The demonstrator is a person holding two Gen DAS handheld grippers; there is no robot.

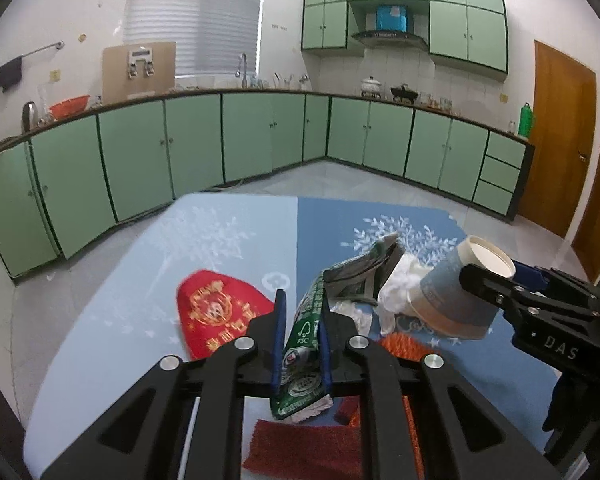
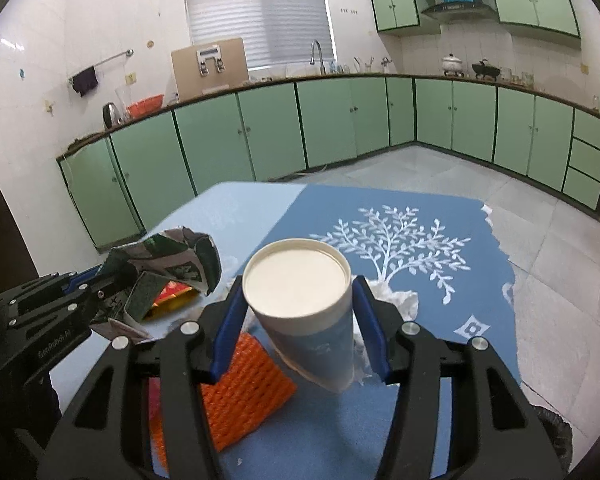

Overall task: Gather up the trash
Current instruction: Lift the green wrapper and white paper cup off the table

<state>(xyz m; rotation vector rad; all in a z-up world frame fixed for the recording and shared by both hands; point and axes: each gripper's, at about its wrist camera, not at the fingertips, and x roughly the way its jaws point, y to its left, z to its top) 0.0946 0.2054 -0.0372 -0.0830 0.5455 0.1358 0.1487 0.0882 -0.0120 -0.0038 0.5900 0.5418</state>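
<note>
Left wrist: carton (image 1: 300, 344), cup (image 1: 452, 292) lifted; table (image 1: 112, 320) left half bare

It was a home kitchen. Pale green base cabinets (image 1: 188, 140) ran in an L along two white-tiled walls under a dark worktop (image 2: 340, 76), with matching wall cabinets (image 1: 466, 20) above. A range hood (image 1: 388, 36) hung over the stove, where a white lidded pot (image 1: 371, 85) and a dark pan (image 1: 404, 91) stood. A tap (image 2: 317, 53) rose at the sink below a blinded window (image 1: 196, 16). A kettle (image 2: 112, 114) and an orange basin (image 2: 146, 104) stood near the worktop's left end, and a towel (image 2: 85, 80) hung on a wall rail.
</note>
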